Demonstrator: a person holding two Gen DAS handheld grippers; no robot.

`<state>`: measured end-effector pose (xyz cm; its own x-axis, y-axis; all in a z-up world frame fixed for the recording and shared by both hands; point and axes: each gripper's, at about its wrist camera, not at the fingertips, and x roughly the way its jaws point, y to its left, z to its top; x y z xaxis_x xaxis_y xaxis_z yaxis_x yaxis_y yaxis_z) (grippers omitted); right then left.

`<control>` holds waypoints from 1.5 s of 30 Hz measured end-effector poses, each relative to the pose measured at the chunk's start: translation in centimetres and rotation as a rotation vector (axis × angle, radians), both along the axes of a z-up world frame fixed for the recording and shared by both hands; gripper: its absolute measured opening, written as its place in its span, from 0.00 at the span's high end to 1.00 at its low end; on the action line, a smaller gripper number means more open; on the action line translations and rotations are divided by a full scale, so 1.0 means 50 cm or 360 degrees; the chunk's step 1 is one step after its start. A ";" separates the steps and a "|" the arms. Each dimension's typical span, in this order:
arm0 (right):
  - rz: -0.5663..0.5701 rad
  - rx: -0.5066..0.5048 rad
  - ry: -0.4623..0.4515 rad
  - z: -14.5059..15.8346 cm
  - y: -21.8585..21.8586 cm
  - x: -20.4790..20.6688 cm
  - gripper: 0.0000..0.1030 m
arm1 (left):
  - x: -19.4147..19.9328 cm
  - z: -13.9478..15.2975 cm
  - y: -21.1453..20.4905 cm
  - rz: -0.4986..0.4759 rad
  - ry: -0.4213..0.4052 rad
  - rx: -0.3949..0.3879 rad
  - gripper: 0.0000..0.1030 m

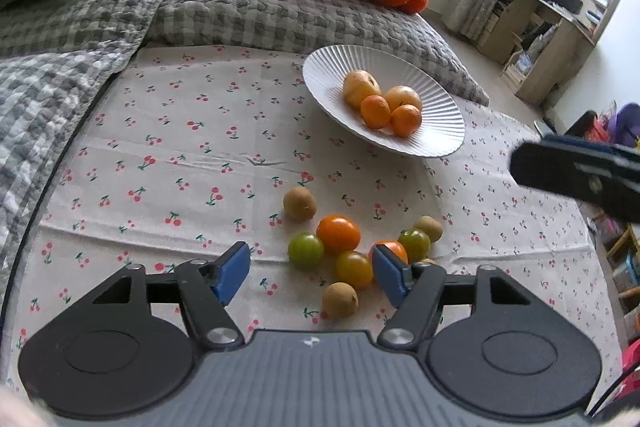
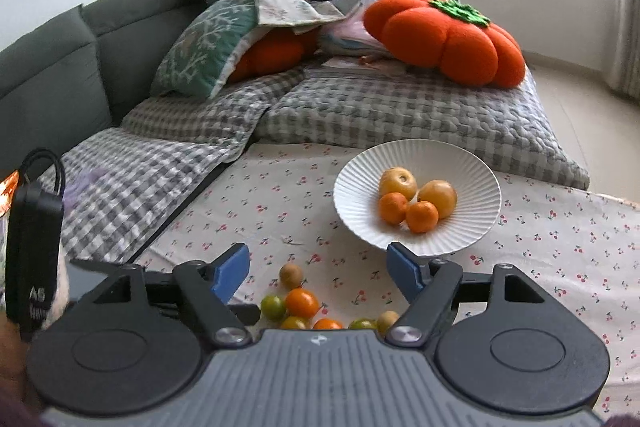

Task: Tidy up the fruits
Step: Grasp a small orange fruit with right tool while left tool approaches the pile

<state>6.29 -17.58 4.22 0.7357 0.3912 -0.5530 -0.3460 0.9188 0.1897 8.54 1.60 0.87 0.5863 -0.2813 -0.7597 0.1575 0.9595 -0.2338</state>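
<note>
Though loose, tomatoes (image 1: pixel 338 233) glossy orange, green.

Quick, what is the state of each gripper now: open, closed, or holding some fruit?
Left gripper: open, holding nothing, over the loose small fruits on the cloth.
Right gripper: open, holding nothing.
</note>
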 end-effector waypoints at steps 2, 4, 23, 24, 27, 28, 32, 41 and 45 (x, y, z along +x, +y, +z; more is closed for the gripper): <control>0.0010 0.0015 0.0005 0.002 0.000 -0.007 0.28 | -0.005 0.001 0.011 0.0024 0.0000 -0.0014 0.32; 0.0018 0.0026 0.0023 0.000 0.001 -0.014 0.26 | -0.007 0.000 0.017 0.0046 0.0006 -0.0011 0.31; 0.0110 -0.0114 0.0270 -0.098 0.048 -0.054 0.16 | 0.000 -0.005 0.028 0.0117 0.0018 0.0082 0.13; 0.0119 -0.0136 0.0294 -0.108 0.053 -0.052 0.16 | 0.001 -0.006 0.029 0.0120 0.0021 0.0085 0.13; 0.0141 -0.0198 0.0367 -0.136 0.067 -0.045 0.17 | 0.004 -0.012 0.029 0.0123 0.0040 0.0095 0.13; 0.0144 -0.0214 0.0387 -0.143 0.070 -0.043 0.19 | 0.005 -0.013 0.030 0.0123 0.0044 0.0095 0.13; 0.0131 -0.0229 0.0415 -0.152 0.068 -0.042 0.20 | 0.007 -0.015 0.032 0.0112 0.0045 0.0078 0.13; 0.0141 -0.0309 0.0446 -0.179 0.087 -0.033 0.41 | 0.014 -0.024 0.038 0.0107 0.0042 0.0064 0.13; 0.0123 -0.0316 0.0465 -0.196 0.088 -0.024 0.53 | 0.022 -0.033 0.048 0.0129 0.0081 0.0002 0.13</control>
